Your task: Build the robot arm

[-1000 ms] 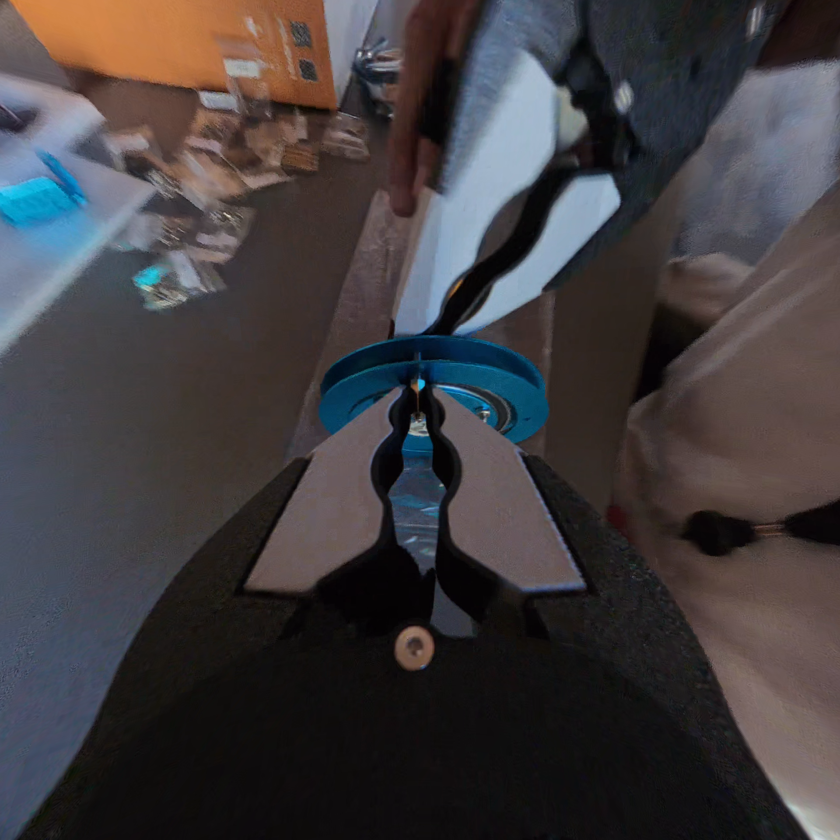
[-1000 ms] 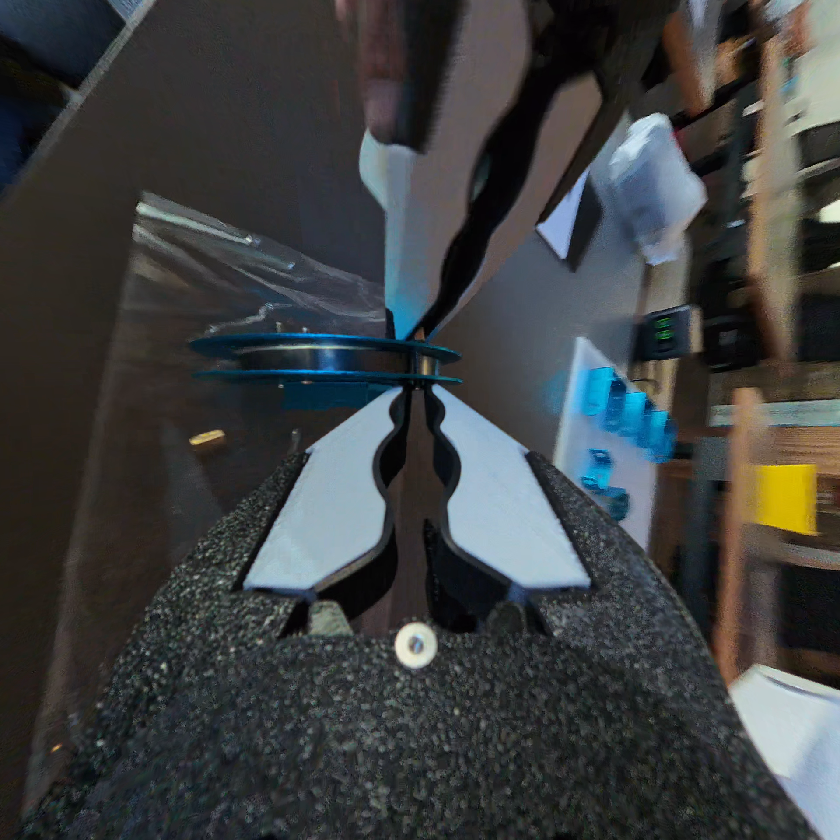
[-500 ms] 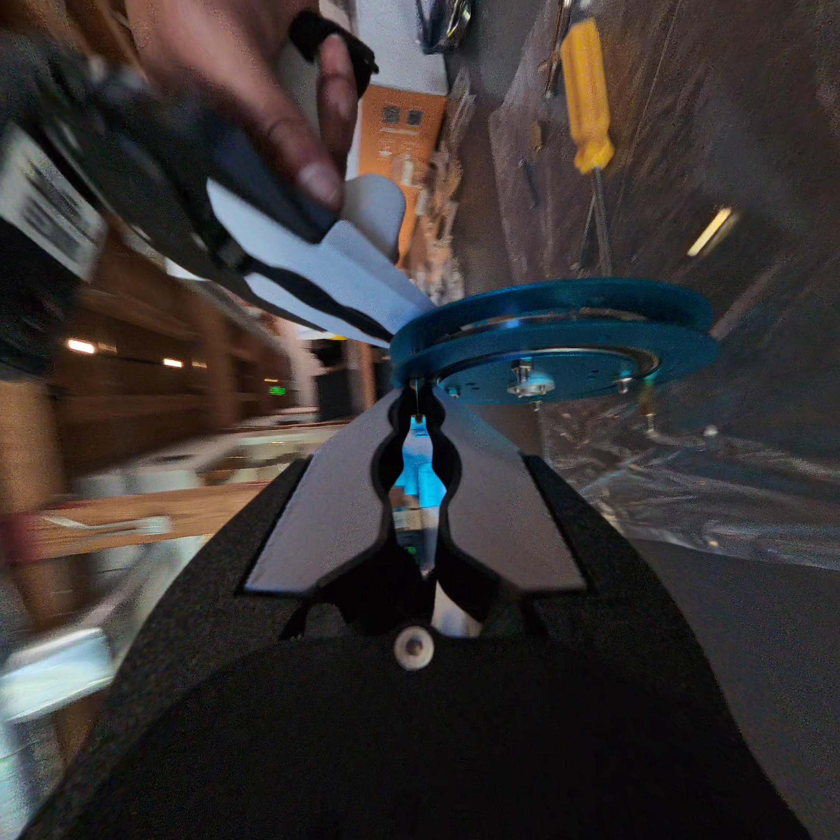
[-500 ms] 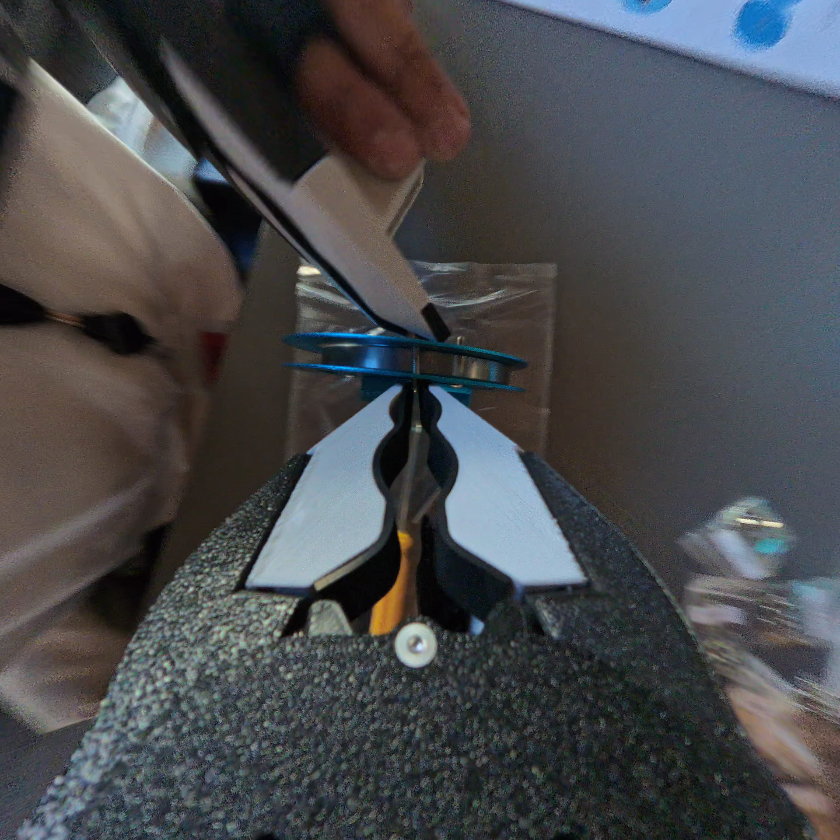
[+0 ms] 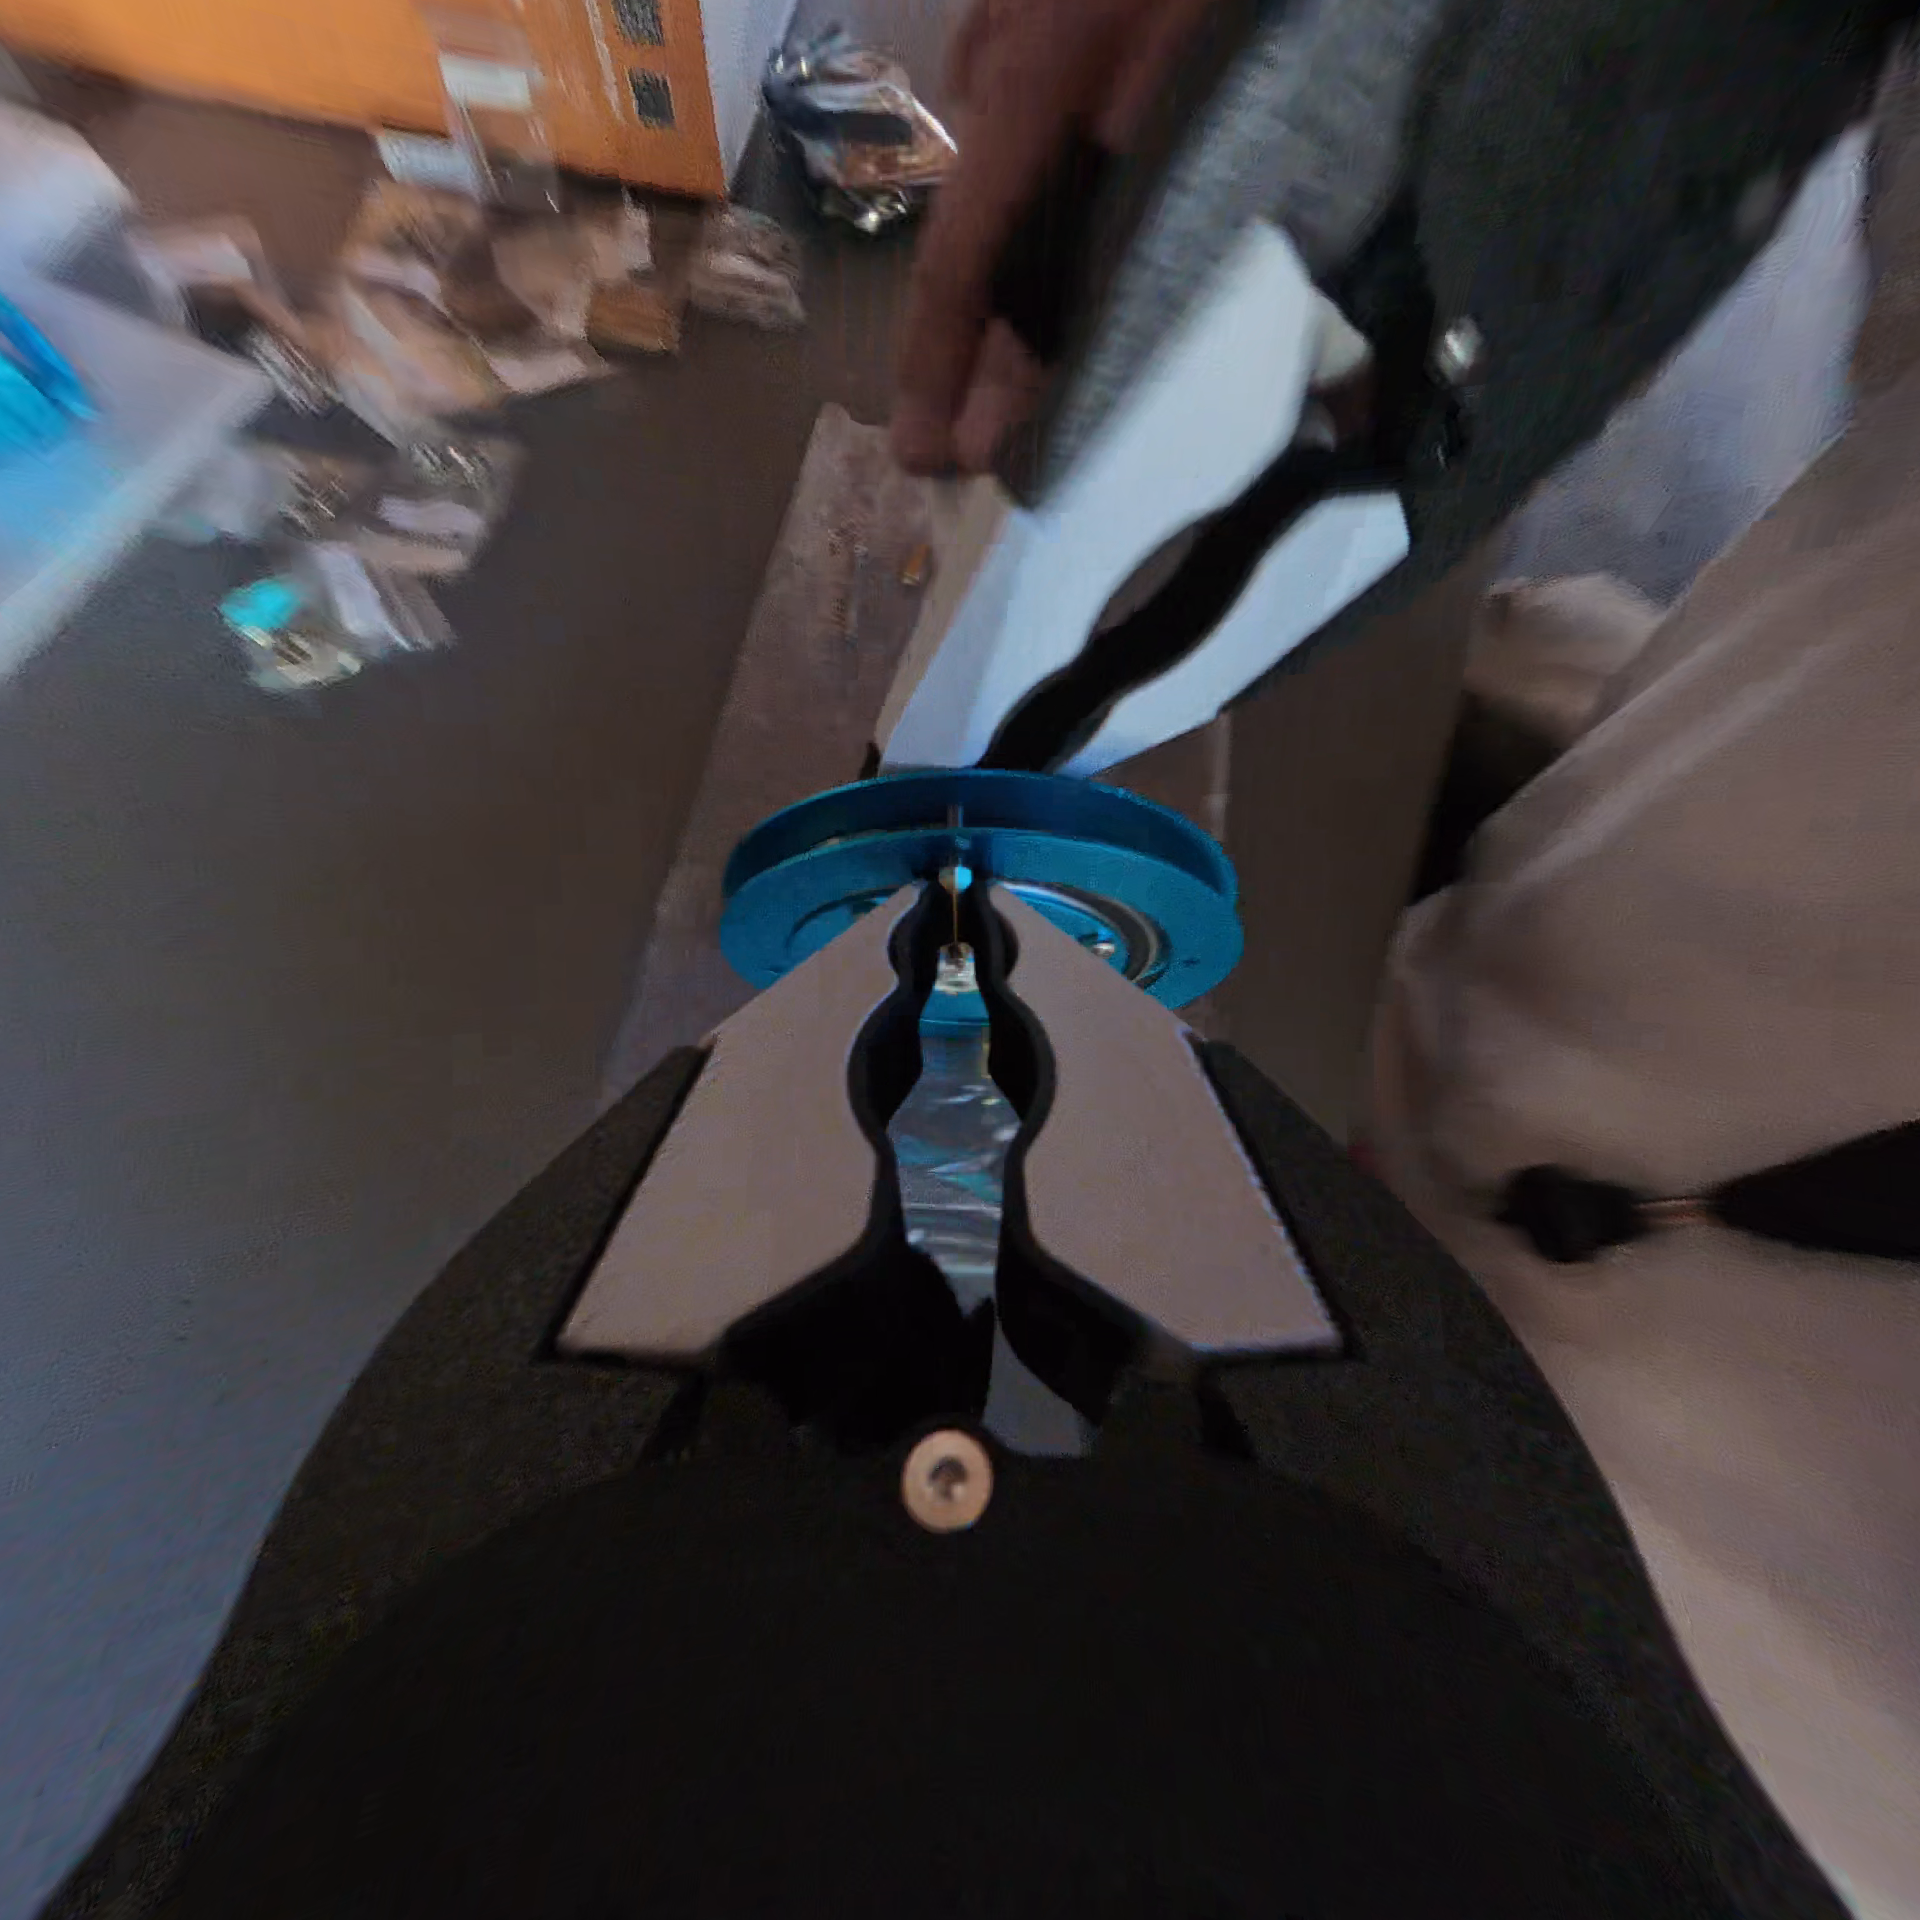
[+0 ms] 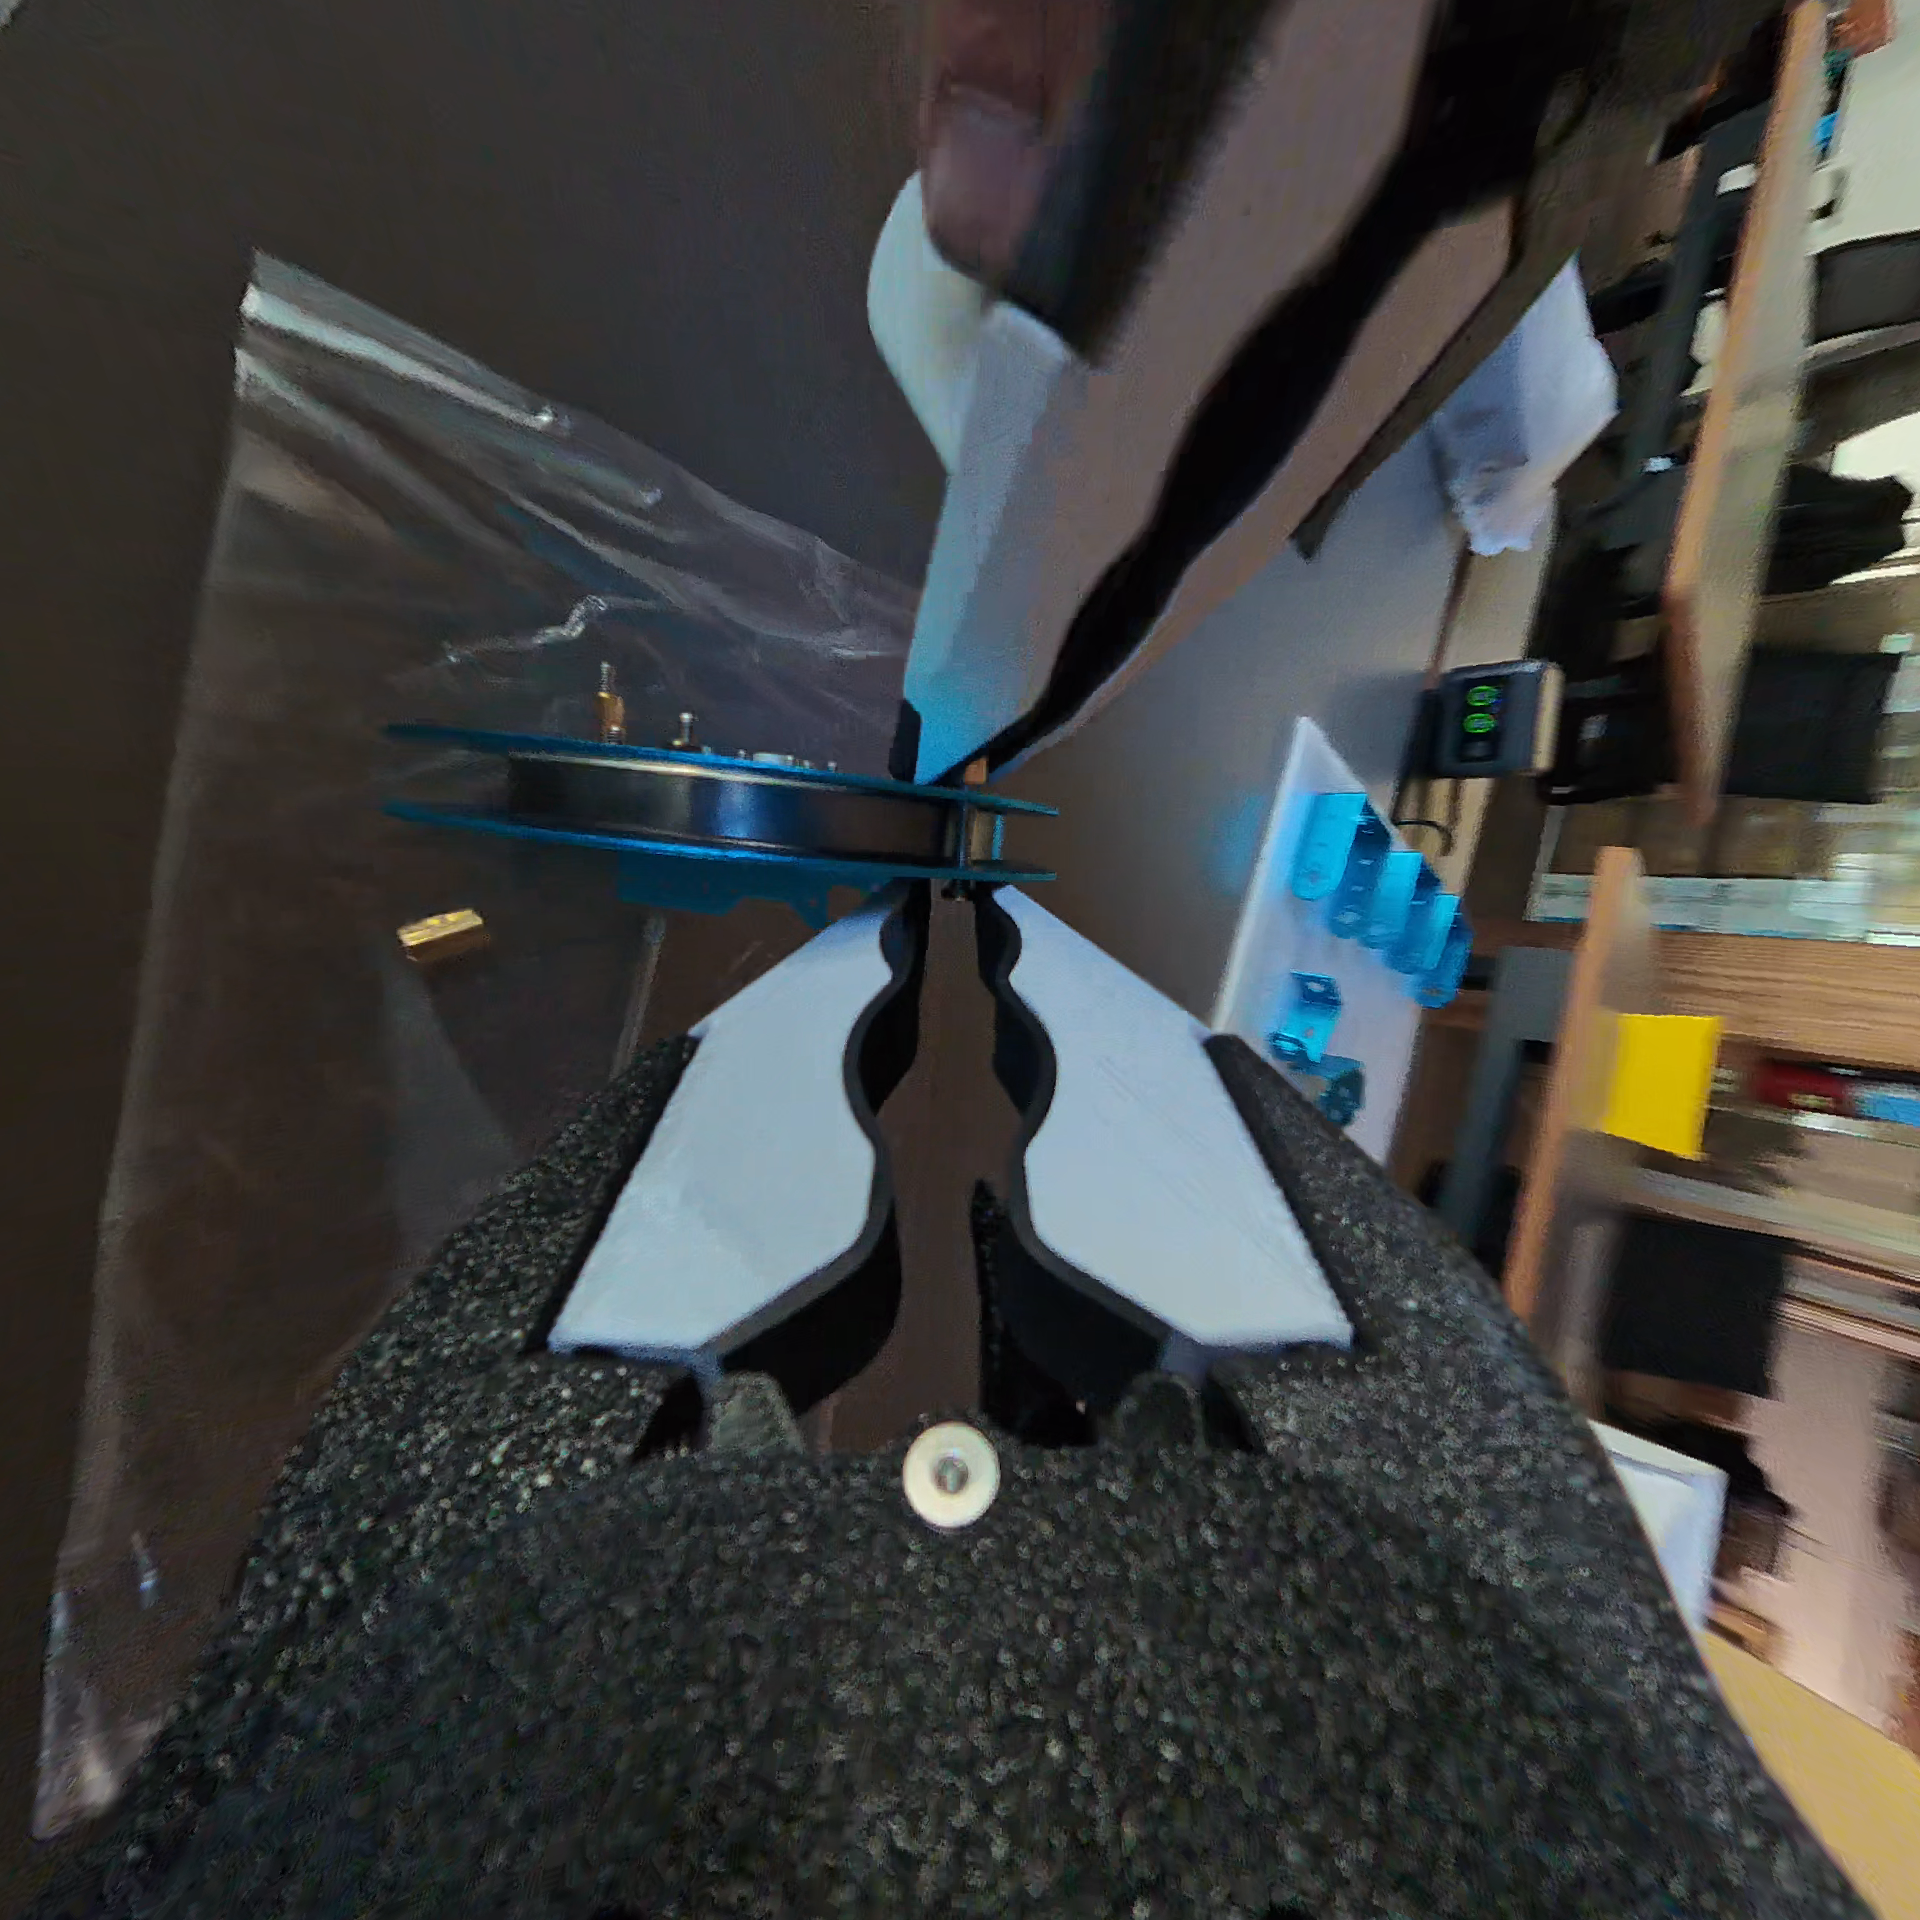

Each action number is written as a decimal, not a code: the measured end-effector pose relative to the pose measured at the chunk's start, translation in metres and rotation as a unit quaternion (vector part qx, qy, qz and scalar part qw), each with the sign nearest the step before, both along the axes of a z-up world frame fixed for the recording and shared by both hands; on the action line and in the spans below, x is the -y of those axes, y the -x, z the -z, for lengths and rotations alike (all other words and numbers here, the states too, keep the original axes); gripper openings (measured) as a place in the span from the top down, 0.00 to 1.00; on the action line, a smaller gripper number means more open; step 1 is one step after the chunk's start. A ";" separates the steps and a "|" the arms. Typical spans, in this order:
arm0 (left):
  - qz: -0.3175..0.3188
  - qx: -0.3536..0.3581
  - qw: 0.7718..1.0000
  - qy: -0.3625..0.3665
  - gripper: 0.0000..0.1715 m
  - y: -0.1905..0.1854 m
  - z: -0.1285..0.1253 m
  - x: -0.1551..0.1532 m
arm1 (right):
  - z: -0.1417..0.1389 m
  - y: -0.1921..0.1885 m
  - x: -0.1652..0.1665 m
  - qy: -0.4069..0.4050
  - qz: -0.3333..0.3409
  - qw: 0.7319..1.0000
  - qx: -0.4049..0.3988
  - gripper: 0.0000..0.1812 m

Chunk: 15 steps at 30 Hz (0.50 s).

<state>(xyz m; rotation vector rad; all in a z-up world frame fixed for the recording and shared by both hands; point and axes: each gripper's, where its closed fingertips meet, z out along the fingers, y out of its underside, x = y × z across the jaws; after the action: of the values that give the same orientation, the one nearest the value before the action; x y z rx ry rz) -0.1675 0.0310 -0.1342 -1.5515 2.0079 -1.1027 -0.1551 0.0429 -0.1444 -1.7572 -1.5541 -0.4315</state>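
A blue wheel [image 5: 810, 904] made of two thin discs around a dark metal hub is held in the air between both grippers. My left gripper [image 5: 956, 883] is shut on its near rim, at a small post between the discs. My right gripper [image 5: 977, 753], held by a hand, comes in from the upper right and pinches the opposite rim. In the right wrist view the wheel [image 6: 675, 805] is seen edge-on. My right gripper [image 6: 951, 894] is shut on its right rim, and my left gripper [image 6: 940, 764] meets it from above.
A clear plastic bag [image 6: 468, 540] and a small brass piece [image 6: 442, 932] lie on the dark table [image 6: 260, 156]. A white tray of blue parts [image 6: 1351, 883] stands to the right, with shelves behind. An orange box [image 5: 312, 62] and small bags [image 5: 416, 343] lie far left. Light clothing [image 5: 1662, 935] is close on the right. The grippers are tip to tip, or close to it.
Half a second ago both grippers and the wheel were swung round to another angle. Now they are back near the pose of one second ago. Both grips on the wheel have held.
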 end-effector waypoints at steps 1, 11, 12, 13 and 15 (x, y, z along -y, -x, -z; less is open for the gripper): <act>-0.003 -0.014 0.999 0.031 0.98 0.000 0.000 0.000 | -0.002 -0.001 -0.001 -0.017 0.003 1.000 0.017 0.97; -0.007 -0.014 1.000 -0.005 0.99 -0.003 0.005 0.002 | -0.004 -0.004 0.001 -0.034 -0.007 0.997 0.069 0.99; 0.005 0.019 0.992 -0.125 0.99 -0.004 0.006 0.000 | -0.002 -0.005 0.002 0.008 0.001 0.999 0.043 0.99; 0.019 0.052 0.967 -0.247 0.99 -0.006 0.007 -0.003 | 0.000 -0.006 0.003 0.049 0.008 0.999 0.020 0.99; 0.027 0.113 0.899 -0.422 0.99 -0.007 0.007 -0.005 | 0.002 -0.006 0.007 0.136 0.015 0.990 -0.033 0.99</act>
<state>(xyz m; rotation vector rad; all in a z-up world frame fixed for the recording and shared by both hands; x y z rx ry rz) -0.1602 0.0355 -0.1414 -0.8664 1.9605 -0.2912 -0.1492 0.0356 -0.1462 -1.9822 -1.6005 -0.1802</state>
